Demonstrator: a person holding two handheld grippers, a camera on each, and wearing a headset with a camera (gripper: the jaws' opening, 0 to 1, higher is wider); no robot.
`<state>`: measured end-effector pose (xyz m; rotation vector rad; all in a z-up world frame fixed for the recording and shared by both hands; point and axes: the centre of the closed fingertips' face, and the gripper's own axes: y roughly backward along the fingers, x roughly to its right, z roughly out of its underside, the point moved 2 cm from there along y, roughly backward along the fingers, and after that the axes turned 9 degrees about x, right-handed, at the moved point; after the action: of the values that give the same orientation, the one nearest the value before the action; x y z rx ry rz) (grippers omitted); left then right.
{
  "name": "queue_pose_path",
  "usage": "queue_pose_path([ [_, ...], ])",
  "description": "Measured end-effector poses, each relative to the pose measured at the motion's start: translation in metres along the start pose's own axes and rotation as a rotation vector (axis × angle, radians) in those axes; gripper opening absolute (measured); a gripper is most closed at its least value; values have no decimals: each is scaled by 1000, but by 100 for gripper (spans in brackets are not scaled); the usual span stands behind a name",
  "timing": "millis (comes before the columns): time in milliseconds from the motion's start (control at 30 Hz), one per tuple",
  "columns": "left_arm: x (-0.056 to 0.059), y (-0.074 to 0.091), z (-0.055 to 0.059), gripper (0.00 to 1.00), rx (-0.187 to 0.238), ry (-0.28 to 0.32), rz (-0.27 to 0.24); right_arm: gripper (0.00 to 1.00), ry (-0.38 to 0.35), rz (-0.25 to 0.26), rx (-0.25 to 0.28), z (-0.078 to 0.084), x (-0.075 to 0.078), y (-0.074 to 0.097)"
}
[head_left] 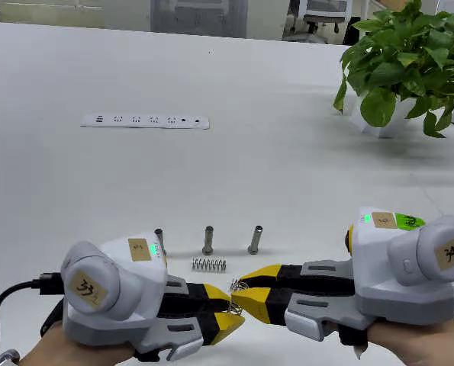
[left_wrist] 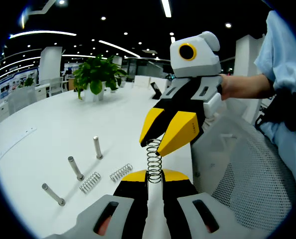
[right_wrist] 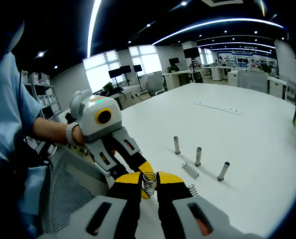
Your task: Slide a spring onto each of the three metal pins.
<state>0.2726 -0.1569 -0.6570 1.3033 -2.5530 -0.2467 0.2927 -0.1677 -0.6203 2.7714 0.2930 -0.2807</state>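
Between left tongs [left_wrist: 155, 175] and right tongs [right_wrist: 148, 181], a slim silvery spring [left_wrist: 154, 159]

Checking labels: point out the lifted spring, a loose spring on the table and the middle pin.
Small coiled metal spring lifted off the table [left_wrist: 154, 160]: left gripper view, mid-coils.
Loose coiled metal spring lying flat [head_left: 209, 264]: head view, its middle.
Middle upright grey metal pin [head_left: 208, 240]: head view, its shaft.
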Motion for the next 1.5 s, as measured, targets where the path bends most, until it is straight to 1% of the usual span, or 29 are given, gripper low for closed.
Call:
queue_pose_path([
  [33, 0, 0, 0, 9, 0, -1, 0, 16, 15, -2, -2, -2, 1, 1],
  [67, 1, 1, 1, 9, -4, -9, 3, 22, 35, 2, -12, -5, 4, 2],
  [100, 1, 1, 2, 9, -9, -16, 5, 24, 48, -4, -26, -7, 5, 4],
  [133, 1, 1, 3, 9, -13, -19, 9, 25, 69, -13, -40, -9, 6, 5],
  [167, 2, 1, 3, 9, -18, -22, 14, 25, 129, -26, -61, -13, 8, 6],
  [200, 3, 1, 4, 9, -24, -31, 18, 26, 168, -39, -89, -14, 9, 8],
  [233, 3, 1, 6, 9, -35, -41, 24, 26, 218, -69, -141, -14, 7, 9],
  [300, 4, 1, 8, 9, -51, -56, 33, 26, 297, -110, -200, -15, 3, 9],
  [333, 4, 1, 9, 9, -60, -65, 38, 26, 357, -155, -254, -14, -3, 9],
  [367, 5, 0, 9, 9, -67, -70, 43, 26, 395, -186, -292, -12, -7, 8],
  [400, 5, 0, 10, 9, -74, -76, 48, 26, 437, -223, -343, -9, -12, 7],
  [467, 5, -2, 11, 9, -85, -90, 56, 25, 481, -258, -388, -5, -16, 4],
  [500, 5, -2, 10, 9, -91, -98, 61, 25, 485, -287, -421, -1, -18, 2],
  [567, 6, -3, 9, 9, -95, -112, 68, 25, 489, -317, -450, 4, -19, -3],
  [767, 8, -5, 7, 9, -108, -136, 84, 21, 518, -361, -546, 17, -13, -7],
  [833, 8, -5, 6, 9, -108, -138, 87, 20, 523, -365, -568, 20, -11, -8],
  [967, 7, -6, 7, 9, -114, -146, 89, 17, 519, -381, -583, 22, -10, -7],
  [1233, 8, -7, 7, 9, -116, -151, 98, 15, 524, -406, -613, 27, -11, -6],
  [1400, 8, -7, 6, 9, -117, -160, 103, 14, 534, -410, -633, 30, -9, -6],
  [1500, 9, -7, 6, 9, -120, -167, 107, 14, 529, -415, -634, 30, -10, -6],
])
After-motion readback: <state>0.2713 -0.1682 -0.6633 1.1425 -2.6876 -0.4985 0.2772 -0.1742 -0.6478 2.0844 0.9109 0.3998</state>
